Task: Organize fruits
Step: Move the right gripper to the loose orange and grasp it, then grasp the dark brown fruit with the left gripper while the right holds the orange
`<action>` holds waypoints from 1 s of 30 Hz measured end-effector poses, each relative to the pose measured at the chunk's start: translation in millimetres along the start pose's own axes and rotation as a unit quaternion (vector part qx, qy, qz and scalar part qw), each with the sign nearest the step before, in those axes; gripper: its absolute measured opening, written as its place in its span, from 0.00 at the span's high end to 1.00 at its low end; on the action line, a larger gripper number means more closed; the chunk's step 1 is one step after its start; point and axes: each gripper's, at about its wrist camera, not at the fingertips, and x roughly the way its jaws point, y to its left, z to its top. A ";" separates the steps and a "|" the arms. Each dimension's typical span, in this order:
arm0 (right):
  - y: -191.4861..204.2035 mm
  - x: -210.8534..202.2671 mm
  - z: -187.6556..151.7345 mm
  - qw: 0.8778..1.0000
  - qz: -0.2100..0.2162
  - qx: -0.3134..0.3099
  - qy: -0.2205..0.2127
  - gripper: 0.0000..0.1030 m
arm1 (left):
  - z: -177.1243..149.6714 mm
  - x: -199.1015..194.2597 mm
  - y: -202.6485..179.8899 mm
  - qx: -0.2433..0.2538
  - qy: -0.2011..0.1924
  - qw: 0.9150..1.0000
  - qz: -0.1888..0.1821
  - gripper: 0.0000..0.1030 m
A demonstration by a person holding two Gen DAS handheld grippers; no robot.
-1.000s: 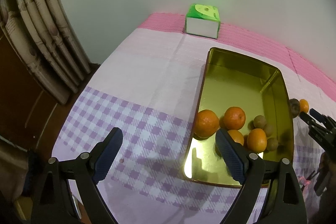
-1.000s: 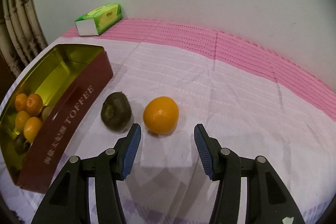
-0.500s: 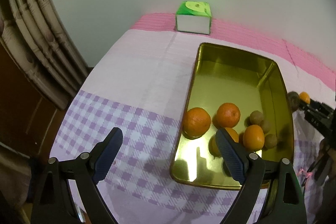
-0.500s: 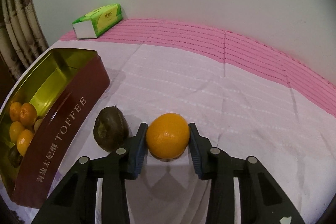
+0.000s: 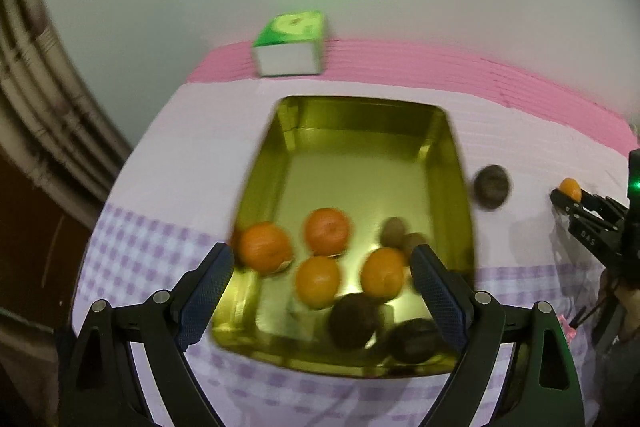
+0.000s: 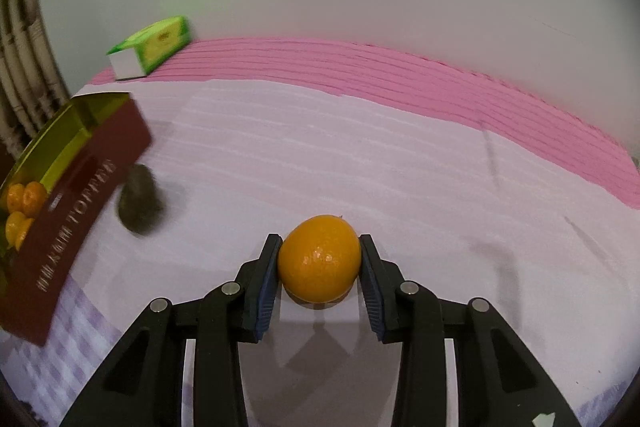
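My right gripper (image 6: pixel 319 263) is shut on an orange (image 6: pixel 319 258), both pads pressing its sides just above the cloth. A dark brown fruit (image 6: pixel 138 202) lies to its left, beside the red wall of the toffee tin (image 6: pixel 80 195). In the left wrist view my left gripper (image 5: pixel 322 281) hangs open over the near end of the gold-lined tin (image 5: pixel 360 163). Inside the tin lie several oranges (image 5: pixel 326 231) and several brown fruits (image 5: pixel 354 321). The same loose brown fruit (image 5: pixel 491 186) and the held orange (image 5: pixel 570 189) show at the right there.
A green tissue box (image 5: pixel 290 43) stands at the far edge of the table on the pink band, against the white wall. A curtain (image 5: pixel 36 115) hangs at the left, past the table's edge. The pink and checked tablecloth (image 6: pixel 400 155) spreads to the right of the tin.
The right gripper closed on the orange and has carried it to the right, away from the brown fruit. The left gripper has swung over the tin's near end, still open.
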 end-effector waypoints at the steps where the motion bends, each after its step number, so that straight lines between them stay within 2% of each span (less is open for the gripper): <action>1: -7.6 -1.5 -1.9 1.000 -0.004 0.006 0.000 0.66 | 1.9 -0.2 -8.8 0.008 -0.001 1.000 -0.005 0.13; 7: -46.6 -10.8 -13.8 0.999 -0.037 0.025 0.001 0.66 | 13.1 1.3 -58.1 0.046 -0.003 0.998 -0.035 0.13; 14: -67.7 -17.3 -22.1 0.998 -0.048 0.044 0.001 0.66 | 30.0 6.3 -104.3 0.069 -0.002 0.995 -0.068 0.13; 18: -69.1 -16.1 -21.8 0.998 -0.045 0.050 0.002 0.66 | 41.9 20.0 -119.5 0.063 0.029 0.994 -0.081 0.13; 25: -79.5 -21.7 -28.5 0.998 -0.036 0.057 0.001 0.65 | 59.0 45.5 -126.6 0.023 0.092 0.989 -0.113 0.15; 30: -79.5 -21.7 -28.5 0.998 -0.036 0.057 0.001 0.65 | 68.3 54.5 -132.7 0.027 0.110 0.989 -0.099 0.19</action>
